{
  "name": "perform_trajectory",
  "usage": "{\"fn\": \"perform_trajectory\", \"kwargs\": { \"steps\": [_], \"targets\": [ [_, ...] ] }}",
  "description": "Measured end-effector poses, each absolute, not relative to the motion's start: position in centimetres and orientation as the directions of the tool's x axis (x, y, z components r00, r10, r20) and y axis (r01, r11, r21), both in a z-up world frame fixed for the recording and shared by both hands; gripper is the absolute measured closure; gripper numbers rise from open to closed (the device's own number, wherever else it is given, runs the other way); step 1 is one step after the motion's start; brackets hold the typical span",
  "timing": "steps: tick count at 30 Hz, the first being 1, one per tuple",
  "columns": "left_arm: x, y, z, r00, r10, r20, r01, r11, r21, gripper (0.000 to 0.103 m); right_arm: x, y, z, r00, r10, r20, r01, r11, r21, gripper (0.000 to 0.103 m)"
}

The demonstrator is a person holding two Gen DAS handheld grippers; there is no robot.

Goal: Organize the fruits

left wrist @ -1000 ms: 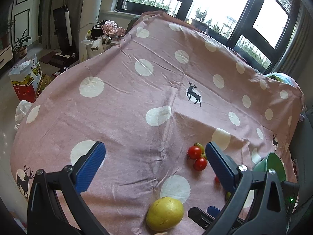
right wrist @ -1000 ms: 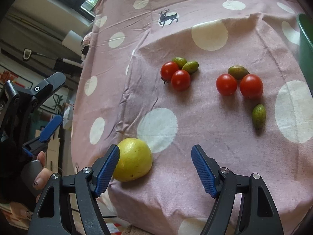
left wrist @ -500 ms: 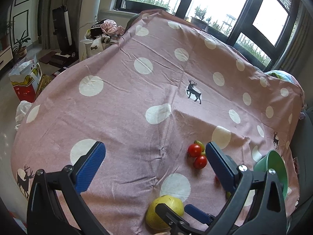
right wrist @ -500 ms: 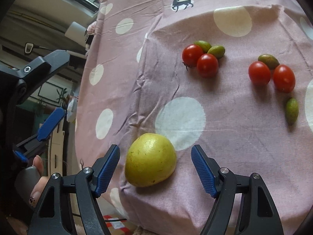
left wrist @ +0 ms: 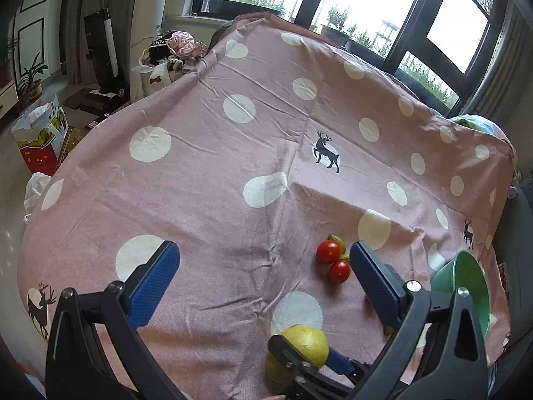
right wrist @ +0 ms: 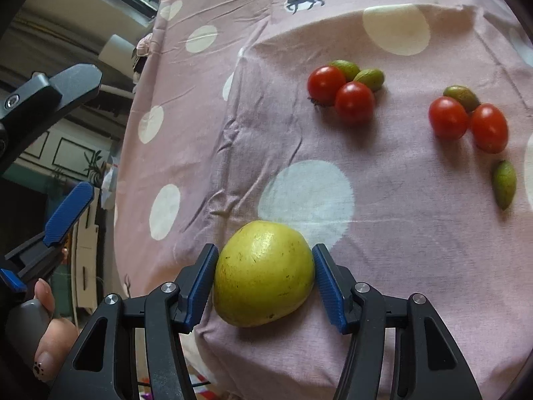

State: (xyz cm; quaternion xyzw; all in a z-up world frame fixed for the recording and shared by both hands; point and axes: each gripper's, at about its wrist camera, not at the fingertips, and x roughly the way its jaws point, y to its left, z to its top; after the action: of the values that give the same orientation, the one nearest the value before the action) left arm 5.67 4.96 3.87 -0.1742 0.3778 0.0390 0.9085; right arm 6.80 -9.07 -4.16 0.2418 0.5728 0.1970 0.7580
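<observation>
Fruit lying around the pear [right wrist: 263, 273] on the tablecloth [right wrist: 273, 153]

Beyond the pear, four tomatoes [right wrist: 354, 101] and four olives [right wrist: 504, 184] are sitting in two clusters; the bowl [left wrist: 468, 286] is standing to their right, near the cloth's edge.

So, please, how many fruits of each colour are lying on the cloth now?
Red tomatoes: 4
Small green fruits: 4
Yellow fruit between the right gripper's pads: 1
Total: 9
</observation>
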Motion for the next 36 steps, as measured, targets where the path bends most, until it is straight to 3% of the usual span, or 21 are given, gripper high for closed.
{"fn": "perform_trajectory", "kwargs": {
  "steps": [9,17,25,36],
  "targets": [
    [6.2,3.8,3.4,0.695,-0.079,-0.714,-0.177,0.944,-0.277,0.001,6.3,-14.4,-3.1,0.403,0.417,-0.815,0.122,0.857,0.500,0.043],
    [7.3,2.0,1.8,0.645,-0.108,-0.757,-0.141,0.956,-0.256,0.001,6.6,-17.8,-4.2,0.390,0.339,-0.856,0.229,0.865,0.447,0.043],
    [7.9,1.5,0.4,0.588,-0.129,-0.798,-0.120,0.962,-0.244,0.001,6.3,-19.4,-3.7,0.434,0.361,-0.825,0.259,0.827,0.498,0.043],
    [5.6,-1.2,-1.9,0.484,-0.367,-0.794,0.051,0.918,-0.393,0.004,5.2,-21.7,-3.0,0.484,0.439,-0.757,0.266,0.750,0.605,0.043]
  ]
}}
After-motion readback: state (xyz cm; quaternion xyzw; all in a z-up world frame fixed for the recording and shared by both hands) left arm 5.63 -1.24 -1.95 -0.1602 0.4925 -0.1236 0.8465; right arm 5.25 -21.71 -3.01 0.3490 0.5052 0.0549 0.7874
